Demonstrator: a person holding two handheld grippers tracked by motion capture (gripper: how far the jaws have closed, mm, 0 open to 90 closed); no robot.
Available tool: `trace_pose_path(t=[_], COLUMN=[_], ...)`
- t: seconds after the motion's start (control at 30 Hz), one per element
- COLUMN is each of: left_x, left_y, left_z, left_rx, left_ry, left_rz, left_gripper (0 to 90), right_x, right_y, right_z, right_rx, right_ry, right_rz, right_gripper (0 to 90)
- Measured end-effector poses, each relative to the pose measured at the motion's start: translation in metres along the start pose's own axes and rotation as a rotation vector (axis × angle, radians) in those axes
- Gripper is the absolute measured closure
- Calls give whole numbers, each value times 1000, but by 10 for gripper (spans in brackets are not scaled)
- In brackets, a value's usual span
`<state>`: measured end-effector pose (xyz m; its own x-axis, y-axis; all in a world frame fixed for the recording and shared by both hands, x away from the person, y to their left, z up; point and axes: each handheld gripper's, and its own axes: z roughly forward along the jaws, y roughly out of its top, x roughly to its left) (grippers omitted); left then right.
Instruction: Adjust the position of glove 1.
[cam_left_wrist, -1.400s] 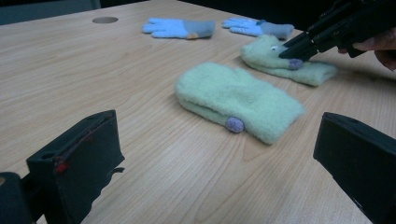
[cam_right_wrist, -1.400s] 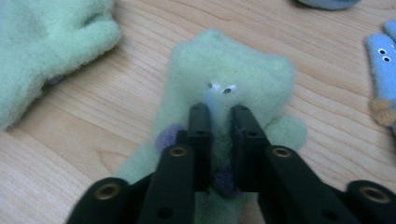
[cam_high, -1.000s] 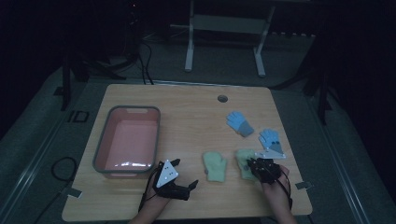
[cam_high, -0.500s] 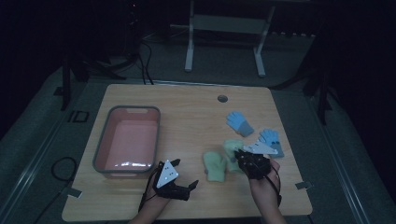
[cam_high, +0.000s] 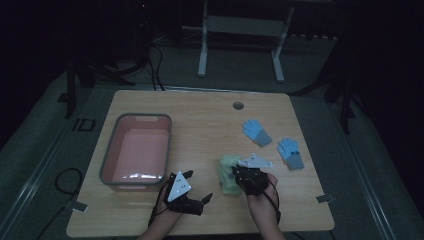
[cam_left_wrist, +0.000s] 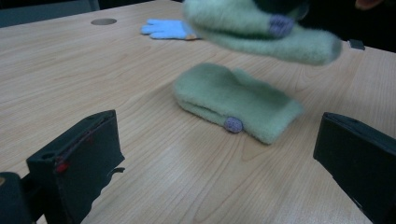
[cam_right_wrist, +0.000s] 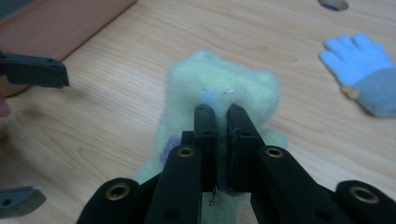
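Right tongs (cam_right_wrist: 221, 109) are pinching a green mitten (cam_right_wrist: 219, 84); in the right gripper view our jaws sit nearly pressed together on the fuzzy fabric, which bunches ahead of the tips. Left gripper view shows that mitten (cam_left_wrist: 261, 28) off the wood, hanging above the second green mitten (cam_left_wrist: 236, 100), which lies flat on the tabletop (cam_left_wrist: 70, 65) with a small purple-grey button on its edge. From the high view we read the right tongs (cam_high: 248, 173) near the front edge, right of centre, the held mitten (cam_high: 227, 162) just beside them, over the lying one (cam_high: 229, 186).

Left tongs (cam_high: 200, 200) rest low at the front edge, jaws spread wide with nothing between them; in their own view the lying mitten sits ahead of the gap, well clear of both jaws.

Two blue gloves are farther back on the right: one (cam_high: 256, 131) closer to centre, the other (cam_high: 291, 152) nearer the right edge, apart from each other. Pink bin (cam_high: 115, 155) stands on the left half of the tabletop.
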<state>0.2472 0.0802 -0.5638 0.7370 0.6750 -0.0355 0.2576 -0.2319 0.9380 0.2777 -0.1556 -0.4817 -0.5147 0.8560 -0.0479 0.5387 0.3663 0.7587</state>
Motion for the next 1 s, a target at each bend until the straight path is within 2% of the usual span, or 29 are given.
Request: trace_pose_path(t=[0.1,0.27,0.33,0.4,0.43,0.5,0.57,0.67,0.77,0.83,0.87,1.0], left_x=[0,0,0,0,0,0,0,0,0,0,0,0], left_y=[0,0,0,0,0,0,0,0,0,0,0,0], left_z=[0,0,0,0,0,0,0,0,0,0,0,0], left_rx=[1,2,3,3,2,2,4,4,4,5,5,5], left_ry=[0,0,0,-1,-2,-2,-4,-4,-4,-4,-4,-4], left_rz=[0,3,4,3,2,1,3,4,3,2,0,-3], left_gripper=[11,11,11,11,11,11,11,11,11,11,11,11], right_x=[3,7,7,7,5,5,6,7,6,5,4,2], right_y=[-4,-10,-11,-12,-15,-17,-20,-25,-28,-29,-29,-27], right_z=[7,17,20,21,26,30,34,40,44,44,43,38], right_rx=[22,50,54,56,67,78,79,83,91,89,88,72], right_ry=[2,-16,-11,-18,-9,-3,1,12,14,19,30,54], right_rz=[15,1,21,16,36,44,52,65,63,69,66,69], right_gripper=[845,845,844,844,840,830,789,675,627,610,552,460])
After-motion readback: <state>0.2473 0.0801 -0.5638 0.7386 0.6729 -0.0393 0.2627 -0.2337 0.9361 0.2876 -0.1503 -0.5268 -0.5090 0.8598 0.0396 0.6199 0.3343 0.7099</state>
